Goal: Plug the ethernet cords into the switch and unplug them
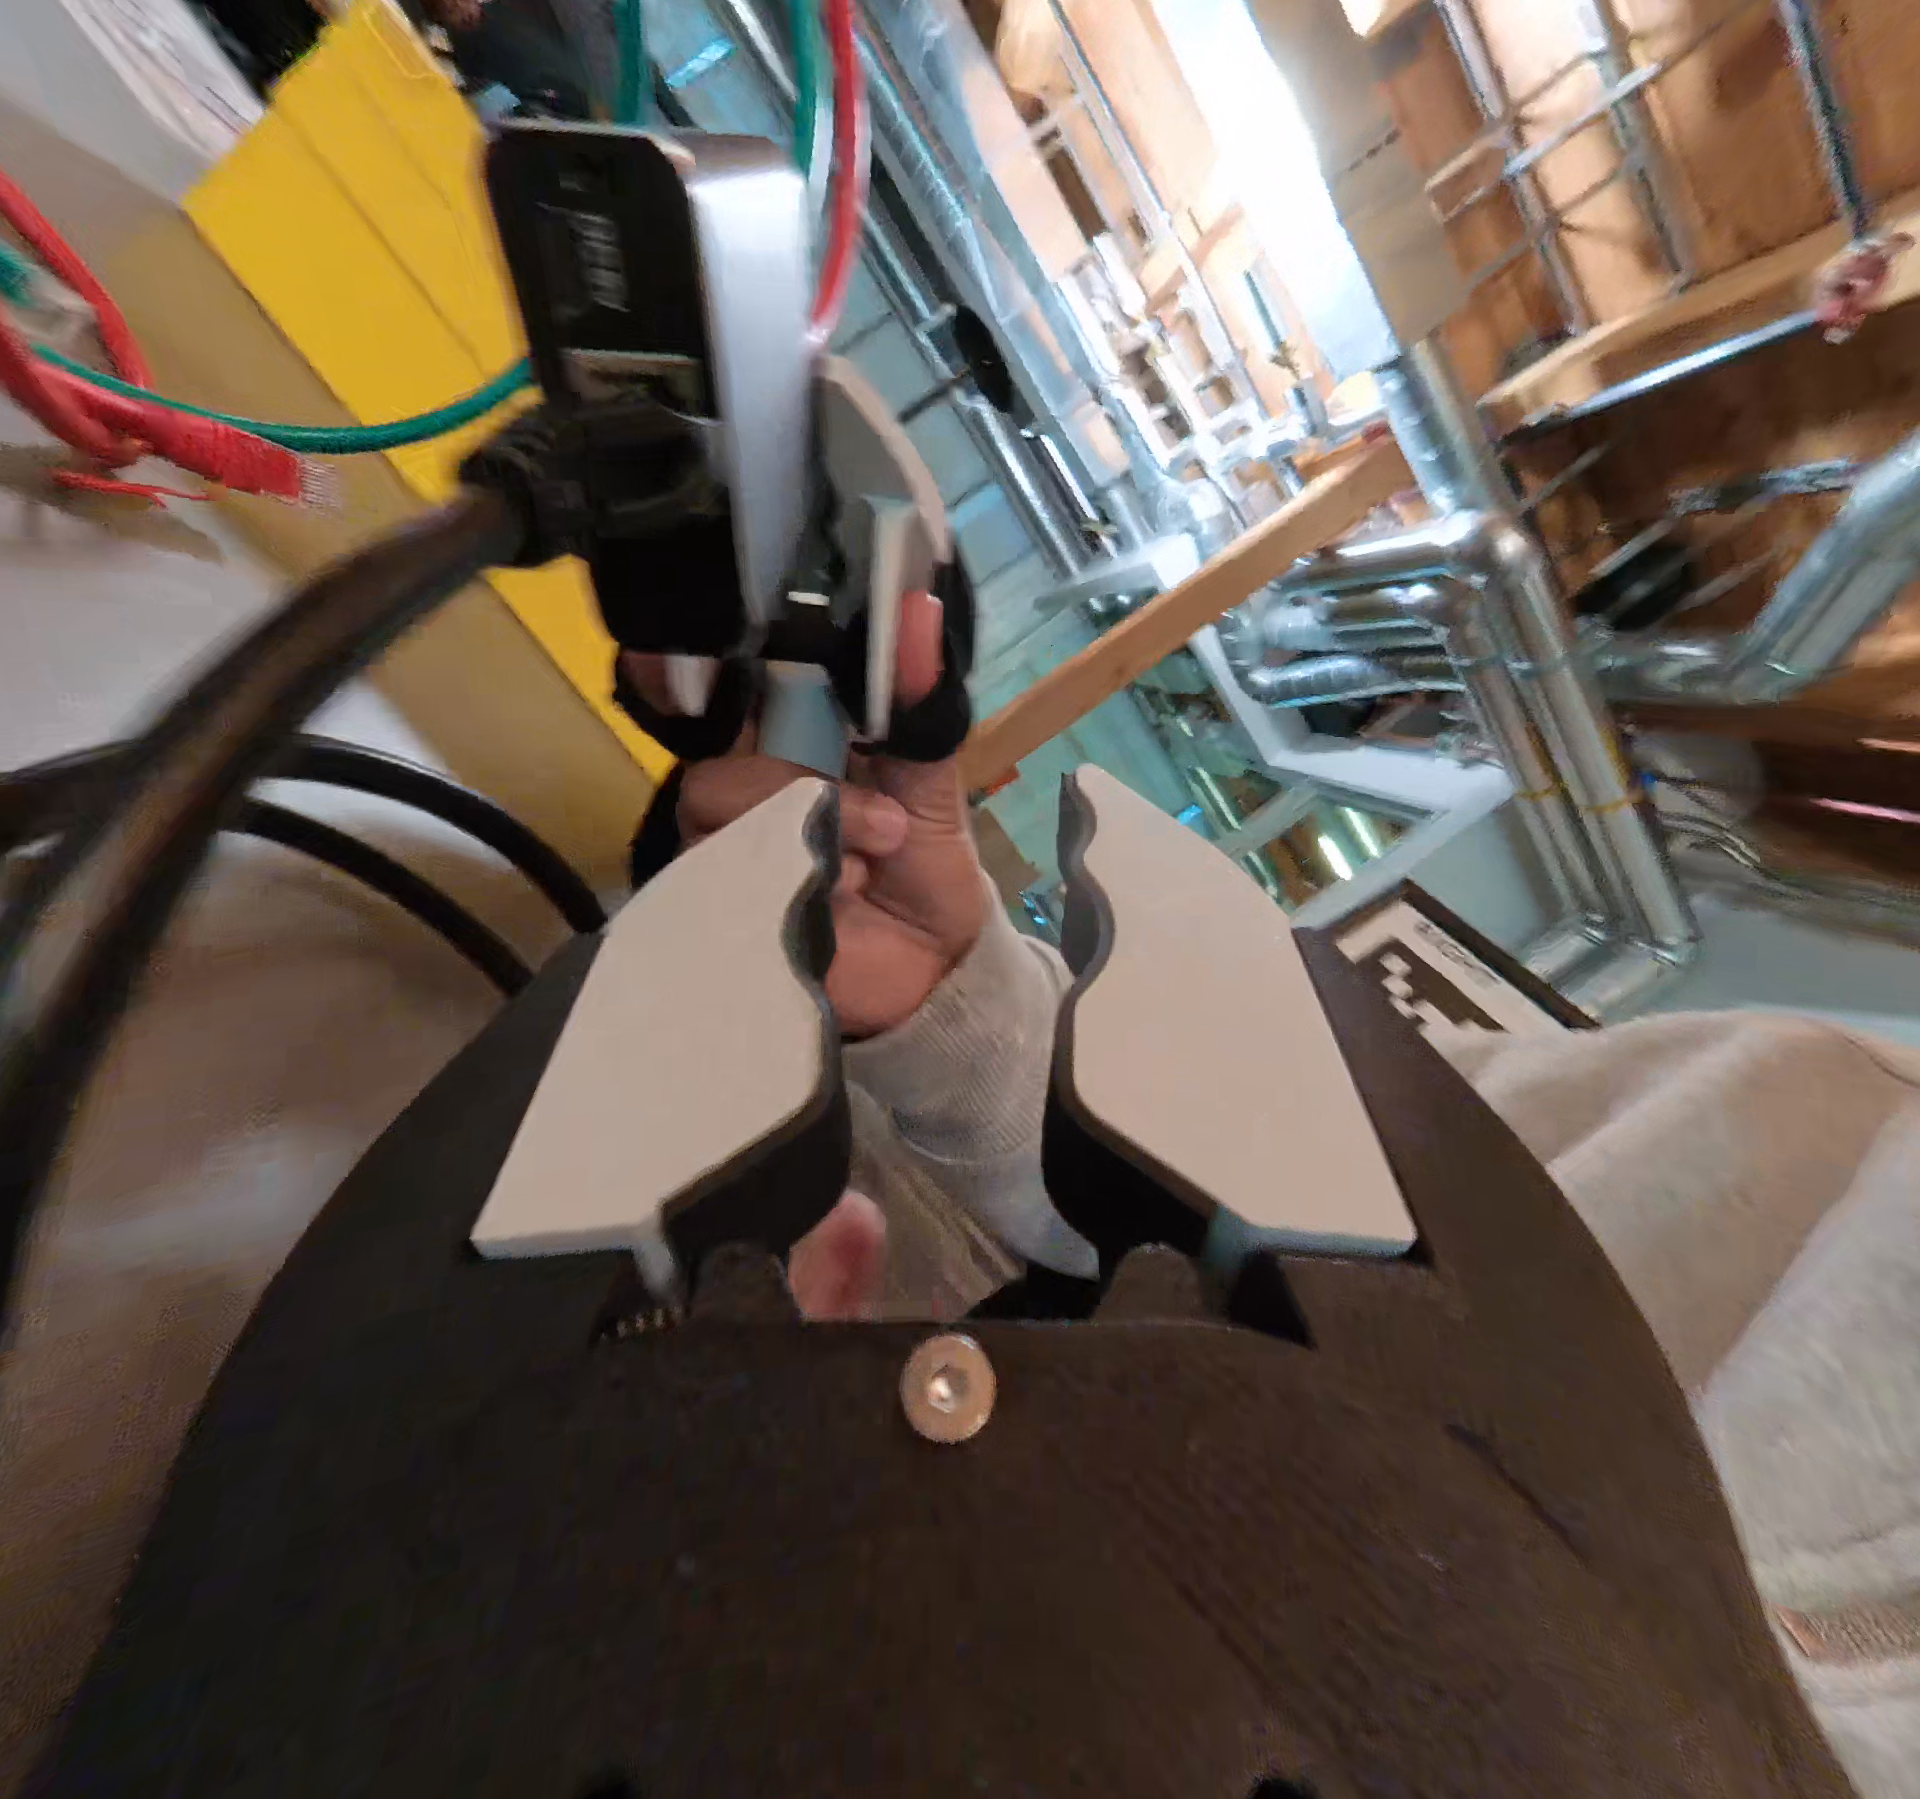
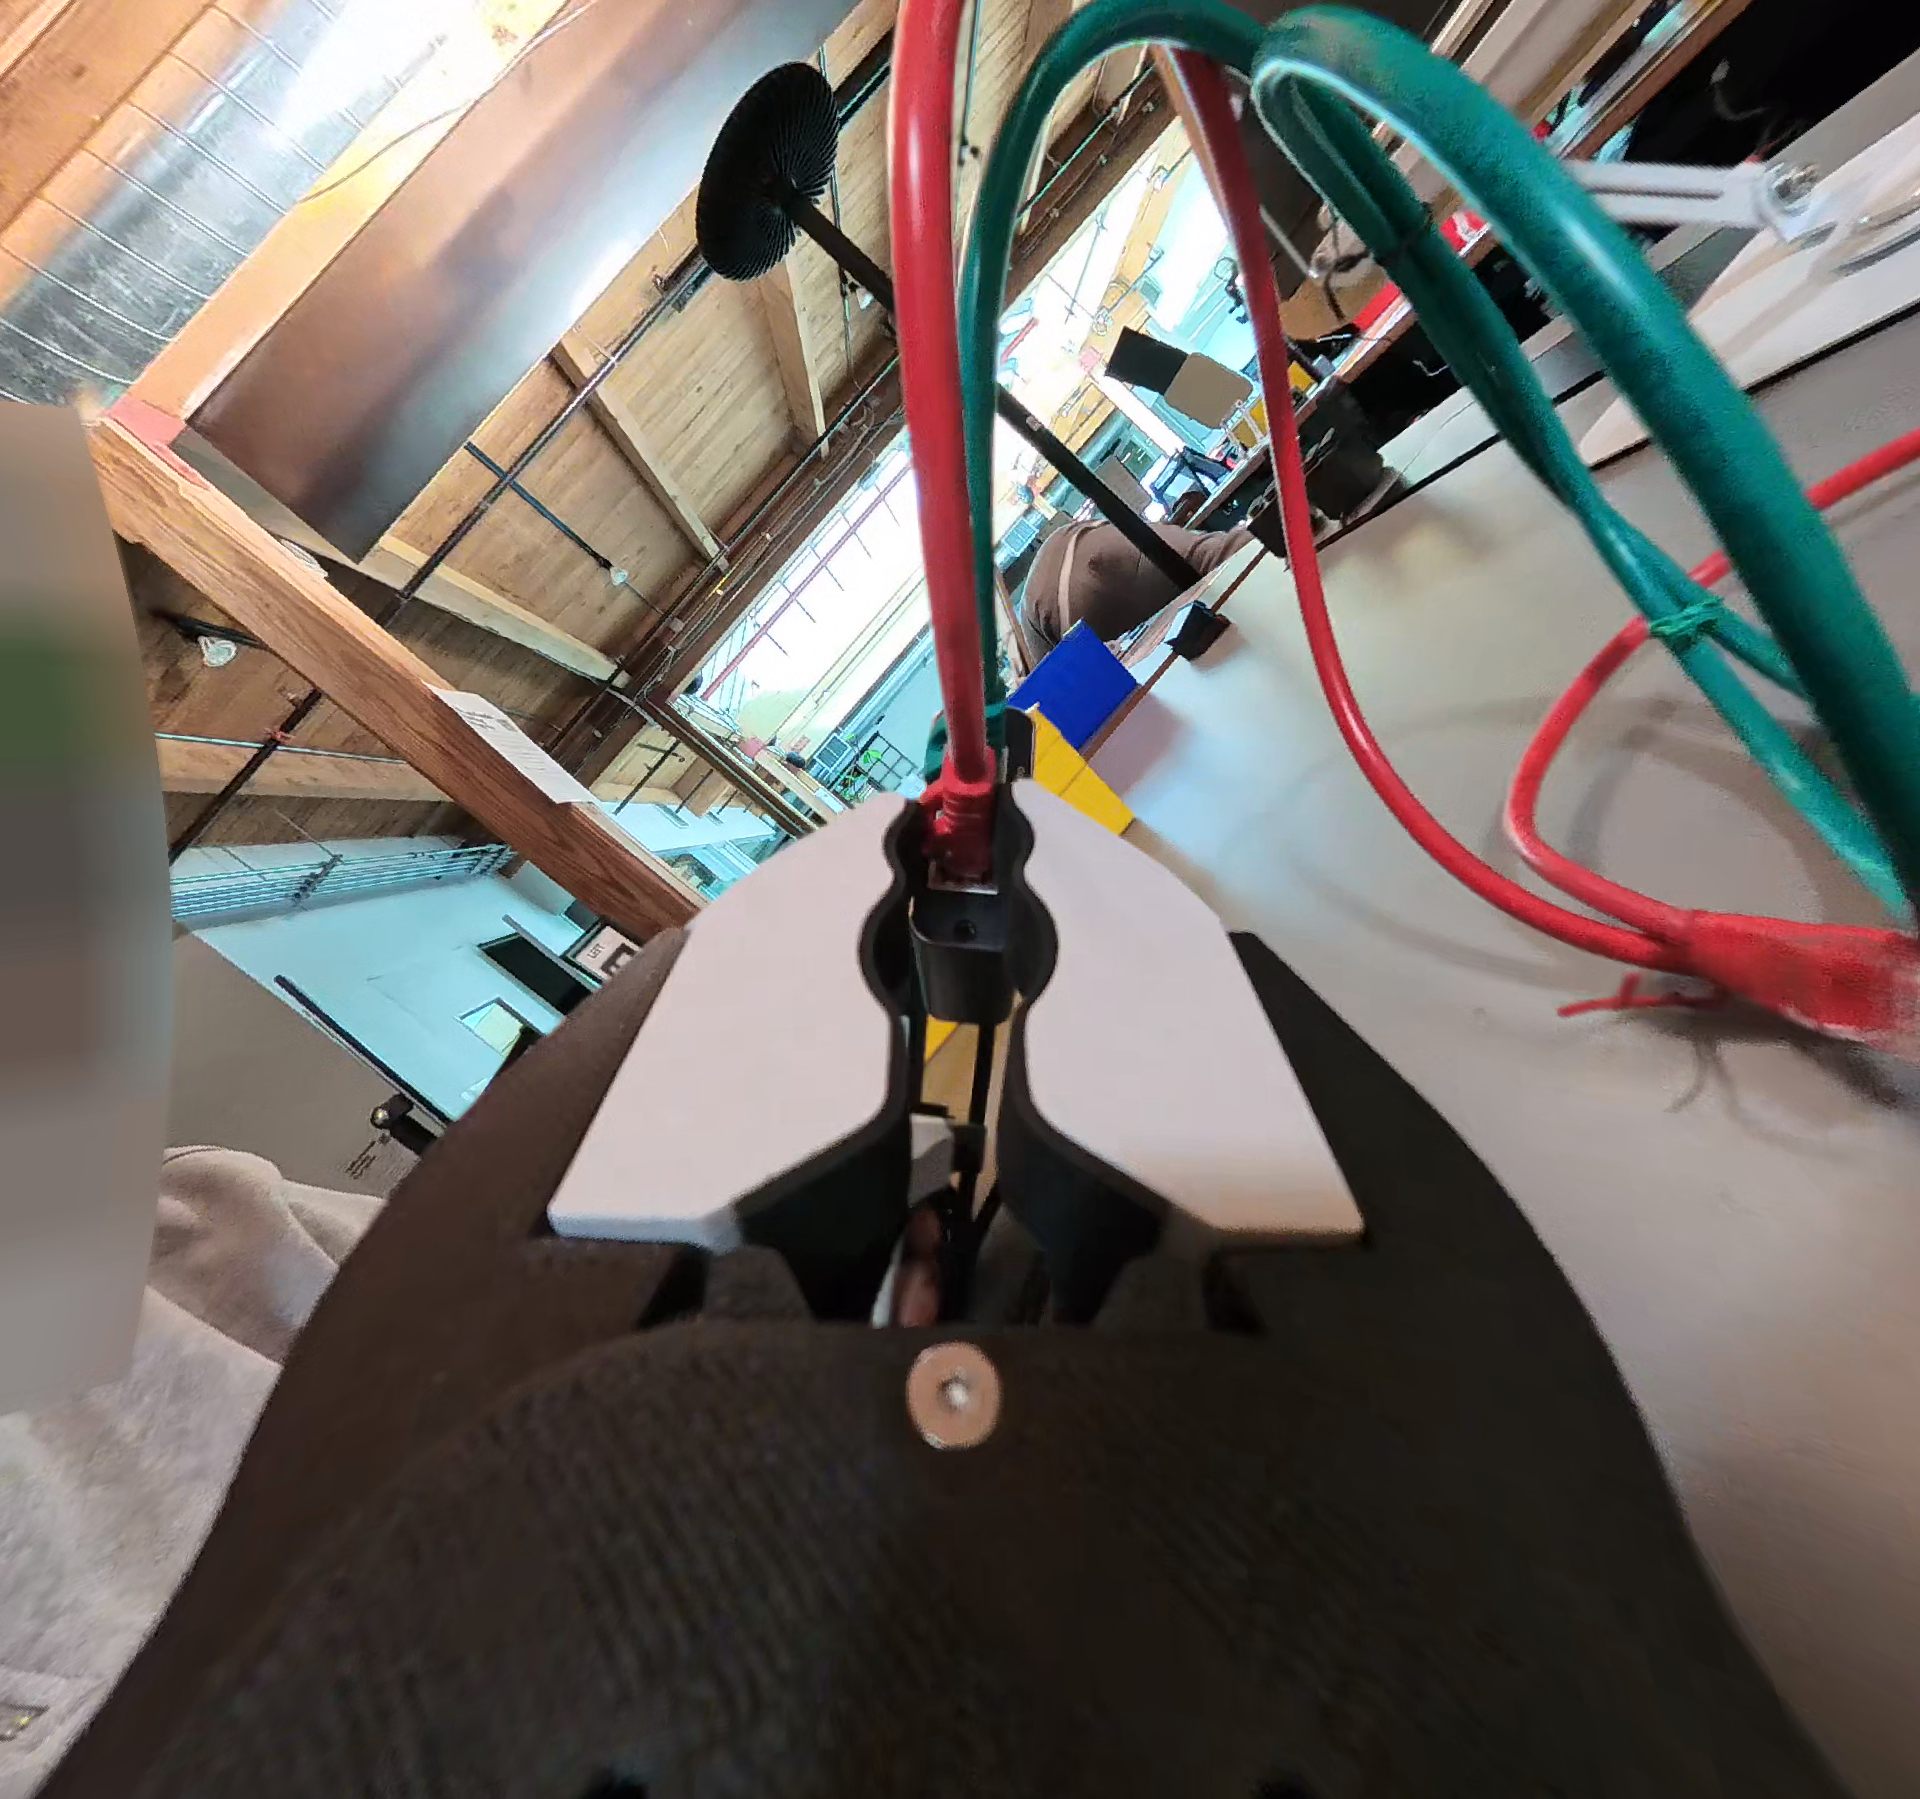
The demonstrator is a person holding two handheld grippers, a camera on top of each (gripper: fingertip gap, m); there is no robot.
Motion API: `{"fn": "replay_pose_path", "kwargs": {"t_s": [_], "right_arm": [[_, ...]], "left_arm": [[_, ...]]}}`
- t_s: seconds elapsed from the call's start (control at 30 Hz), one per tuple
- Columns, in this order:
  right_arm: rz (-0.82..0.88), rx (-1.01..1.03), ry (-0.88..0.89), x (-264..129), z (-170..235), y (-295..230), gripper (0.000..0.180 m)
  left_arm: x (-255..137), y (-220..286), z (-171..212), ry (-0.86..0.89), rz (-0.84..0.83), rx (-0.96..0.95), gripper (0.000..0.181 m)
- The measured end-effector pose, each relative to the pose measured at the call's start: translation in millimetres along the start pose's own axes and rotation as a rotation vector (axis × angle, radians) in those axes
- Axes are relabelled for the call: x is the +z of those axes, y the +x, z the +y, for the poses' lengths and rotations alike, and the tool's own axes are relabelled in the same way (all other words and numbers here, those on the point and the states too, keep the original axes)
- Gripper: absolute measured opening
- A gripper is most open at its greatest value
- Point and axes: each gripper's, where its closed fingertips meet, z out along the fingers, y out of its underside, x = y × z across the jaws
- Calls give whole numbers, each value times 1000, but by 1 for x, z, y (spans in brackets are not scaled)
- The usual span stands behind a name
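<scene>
Right wrist view: right gripper (image 2: 958, 892) clamps the black switch (image 2: 956, 960) — red cord (image 2: 925, 399) plugged; left gripper (image 1: 948, 876) gapes apart — empty.

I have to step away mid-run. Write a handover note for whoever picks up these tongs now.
Left tongs: open, empty, raised off the table.
Right tongs: shut on the black switch, holding it up in the air.
Red cord: one end plugged into the switch; its other plug lies loose on the table.
Green cord: loops over; its ends are unclear.
Left: plug in the loose ends, then unplug everything.
</scene>
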Motion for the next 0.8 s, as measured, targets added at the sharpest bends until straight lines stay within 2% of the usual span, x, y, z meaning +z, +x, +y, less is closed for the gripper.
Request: {"fn": "replay_pose_path", "kwargs": {"t_s": [0.07, 0.1, 0.33, 0.43, 0.53, 0.63, 0.73, 0.8], "right_arm": [[-32, 5, 0, 4, 4, -8, 12], [-45, 6, -2, 6, 6, -12, 12], [-76, 30, -26, 19, 30, -24, 12], [-73, 26, -51, 26, 44, -27, 13], [-80, 37, -45, 29, 49, -29, 12], [-66, 4, -79, 31, 55, -29, 13], [-55, -7, -72, 30, 55, -27, 13], [-64, 7, -63, 30, 56, -27, 12]], "left_arm": [[0, -11, -5, 23, -91, 25, 67], [-2, -12, -11, 49, -112, 41, 72], [-36, 2, -72, 253, -104, 165, 67], [-34, 1, -77, 179, -160, 290, 74], [-40, 5, -84, 175, -136, 325, 46], [-45, -3, -85, 157, -116, 254, 32], [-42, -2, -81, 165, -25, 134, 34], [-31, -2, -66, 97, -5, 111, 43]]}}
